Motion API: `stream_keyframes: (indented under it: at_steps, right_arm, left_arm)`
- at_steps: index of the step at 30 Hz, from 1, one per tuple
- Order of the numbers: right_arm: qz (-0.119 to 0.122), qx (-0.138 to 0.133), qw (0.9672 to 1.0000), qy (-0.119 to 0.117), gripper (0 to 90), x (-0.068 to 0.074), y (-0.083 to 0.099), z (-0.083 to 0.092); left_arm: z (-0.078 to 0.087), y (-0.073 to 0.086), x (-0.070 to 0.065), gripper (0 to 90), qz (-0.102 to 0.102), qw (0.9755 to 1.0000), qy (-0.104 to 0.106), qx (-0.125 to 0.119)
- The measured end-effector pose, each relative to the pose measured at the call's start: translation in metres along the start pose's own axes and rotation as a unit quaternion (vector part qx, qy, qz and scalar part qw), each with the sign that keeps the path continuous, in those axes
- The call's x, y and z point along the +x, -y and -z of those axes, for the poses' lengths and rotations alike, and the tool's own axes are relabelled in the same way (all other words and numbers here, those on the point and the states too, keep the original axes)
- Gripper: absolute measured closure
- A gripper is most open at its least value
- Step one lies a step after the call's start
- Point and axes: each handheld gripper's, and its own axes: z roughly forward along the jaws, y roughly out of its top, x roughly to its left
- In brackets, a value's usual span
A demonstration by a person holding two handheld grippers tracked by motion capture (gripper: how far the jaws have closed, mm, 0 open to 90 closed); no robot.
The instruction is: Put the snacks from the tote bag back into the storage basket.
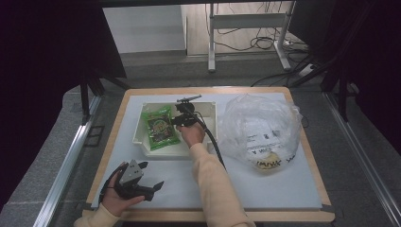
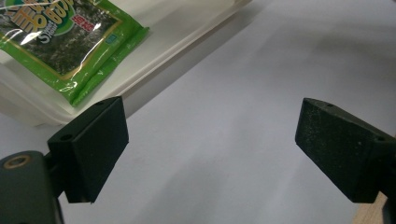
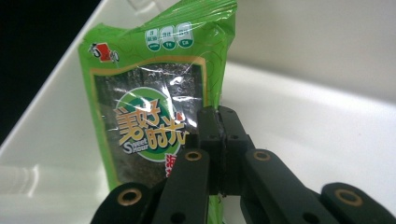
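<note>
Clearly "Sweet Hour" on seaweed packet (image 3: pixel 149 126)

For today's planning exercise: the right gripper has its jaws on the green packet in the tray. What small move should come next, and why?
Probably open the right gripper a little. Its jaws are shut on the edge of the packet, which already lies in the white tray, so letting go seems next. The left gripper waits open over the table.

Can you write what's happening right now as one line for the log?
right hand-held gripper: shut on green foil seaweed snack packet | packet: in white plastic tray | left hand-held gripper: open above white table mat
</note>
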Motion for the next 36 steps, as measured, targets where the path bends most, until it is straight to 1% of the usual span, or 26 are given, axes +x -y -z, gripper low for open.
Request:
stream_keyframes:
  at_steps: [1, 4, 5, 6, 7, 8, 12, 17, 18, 19, 22, 23, 24, 26, 28, 29, 31, 32, 33, 35, 36]
  right_arm:
    - [-0.005, 0.004, 1.0000, 0.000, 89.6, -0.001, 0.001, -0.002]
    - [-0.004, 0.002, 1.0000, 0.005, 88.8, -0.002, 0.003, -0.004]
    - [-0.002, 0.002, 1.0000, 0.009, 88.5, -0.001, 0.003, -0.004]
    - [0.006, 0.003, 0.9999, 0.013, 86.8, 0.001, 0.003, -0.004]
    - [0.006, 0.003, 0.9999, 0.013, 86.8, 0.001, 0.003, -0.004]
    - [0.009, 0.006, 0.9998, 0.019, 84.9, 0.002, 0.004, -0.005]
    - [0.015, 0.013, 0.9996, 0.019, 82.3, 0.002, 0.005, -0.006]
    - [0.026, 0.025, 0.9990, 0.027, 79.2, 0.002, 0.007, -0.009]
    - [0.030, 0.030, 0.9987, 0.026, 77.0, 0.001, 0.008, -0.009]
    - [0.030, 0.030, 0.9987, 0.026, 77.0, 0.001, 0.008, -0.009]
    - [0.032, 0.032, 0.9986, 0.026, 69.8, 0.002, 0.008, -0.008]
    - [0.035, 0.030, 0.9985, 0.028, 67.1, 0.003, 0.008, -0.007]
    - [0.043, 0.021, 0.9984, 0.030, 62.9, 0.006, 0.006, -0.003]
    - [0.046, 0.019, 0.9983, 0.029, 61.8, 0.007, 0.006, -0.002]
    - [0.058, 0.010, 0.9979, 0.028, 57.7, 0.011, 0.003, 0.005]
    - [0.058, 0.010, 0.9979, 0.028, 57.7, 0.011, 0.003, 0.005]
    - [0.068, 0.003, 0.9974, 0.023, 54.5, 0.014, 0.002, 0.012]
    - [0.068, 0.003, 0.9974, 0.023, 54.5, 0.014, 0.002, 0.012]
    - [0.077, 0.000, 0.9969, 0.018, 52.5, 0.016, 0.001, 0.017]
    - [0.079, -0.002, 0.9968, 0.015, 51.7, 0.016, 0.001, 0.019]
    - [0.083, -0.005, 0.9965, 0.012, 50.0, 0.018, 0.000, 0.025]
  left_arm:
    - [0.000, 0.000, 0.000, 9.4, 0.000, 1.0000, 0.000, 0.000]
    - [0.000, 0.000, 0.000, 9.4, 0.000, 1.0000, 0.001, 0.001]
    - [0.000, 0.000, 0.000, 9.4, -0.001, 1.0000, 0.001, 0.002]
    - [0.000, 0.000, 0.000, 9.4, -0.001, 1.0000, 0.001, 0.002]
    - [0.000, 0.000, 0.000, 9.4, -0.001, 1.0000, 0.001, 0.002]
    - [0.000, 0.000, 0.000, 9.4, -0.001, 1.0000, 0.001, 0.002]
    - [0.000, 0.000, 0.000, 9.4, -0.002, 1.0000, 0.001, 0.003]
    - [0.000, 0.000, 0.000, 9.4, -0.002, 1.0000, 0.001, 0.004]
    - [-0.001, 0.000, 0.000, 9.4, -0.002, 1.0000, 0.001, 0.004]
    - [-0.001, 0.000, 0.000, 9.4, -0.002, 1.0000, 0.001, 0.004]
    - [-0.001, 0.000, 0.000, 9.4, -0.001, 1.0000, 0.001, 0.004]
    - [-0.001, 0.000, 0.000, 9.4, -0.001, 1.0000, 0.001, 0.004]
    - [-0.001, 0.000, 0.000, 9.4, -0.001, 1.0000, 0.001, 0.004]
    - [-0.001, 0.000, 0.000, 9.4, -0.001, 1.0000, 0.002, 0.004]
    - [-0.001, 0.000, 0.000, 9.4, -0.001, 1.0000, 0.001, 0.004]
    - [-0.001, 0.000, 0.000, 9.4, -0.001, 1.0000, 0.001, 0.004]
    - [-0.001, 0.000, 0.000, 9.4, -0.001, 1.0000, 0.000, 0.003]
    - [-0.001, 0.000, 0.001, 9.4, 0.000, 1.0000, 0.000, 0.003]
    - [-0.001, 0.000, 0.001, 9.4, 0.000, 1.0000, -0.001, 0.003]
    - [0.000, 0.001, 0.001, 9.4, 0.002, 1.0000, -0.003, 0.000]
    - [0.001, 0.002, 0.001, 9.5, 0.002, 1.0000, -0.004, 0.000]
